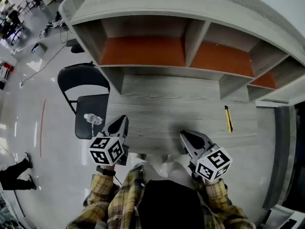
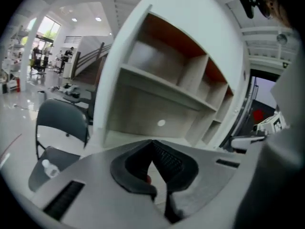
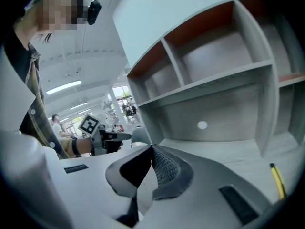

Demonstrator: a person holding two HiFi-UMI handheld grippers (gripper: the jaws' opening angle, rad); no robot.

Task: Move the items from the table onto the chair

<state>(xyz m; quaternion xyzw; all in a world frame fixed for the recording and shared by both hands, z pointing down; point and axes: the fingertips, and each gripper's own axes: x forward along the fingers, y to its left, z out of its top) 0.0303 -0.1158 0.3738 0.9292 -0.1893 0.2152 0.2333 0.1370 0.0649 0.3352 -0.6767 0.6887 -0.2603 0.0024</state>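
The task looks close to its last step. A clear plastic bottle with a white cap (image 1: 93, 119) already lies on the seat of the black folding chair (image 1: 82, 79), just to the left of the left gripper (image 1: 122, 119). One item seems to remain on the grey wood-grain table (image 1: 167, 104): a slim yellow-and-black tool (image 1: 228, 119), lying ahead of the right gripper (image 1: 184, 135) and well off to its right.

Both grippers are held close to the person's body over the near edge of the table, and both are empty. In the left gripper view the left gripper's dark ribbed pads (image 2: 164, 159) meet at the tip with nothing between them. The right gripper view shows the same for the right gripper (image 3: 152, 149).

The next move probably falls to the right gripper, as the nearer one. It would have to spread its jaws, reach forward and right to the tool, and line up across its narrow width. The tool lies flat on the table, so the pads would need to come low to catch it.

What the yellow tool is cannot be made out; in the right gripper view it (image 3: 278, 179) sits at the warped edge. The person's body and the grippers hide the table's near edge. The chair's legs are hard to make out, and the left gripper view is blurred.
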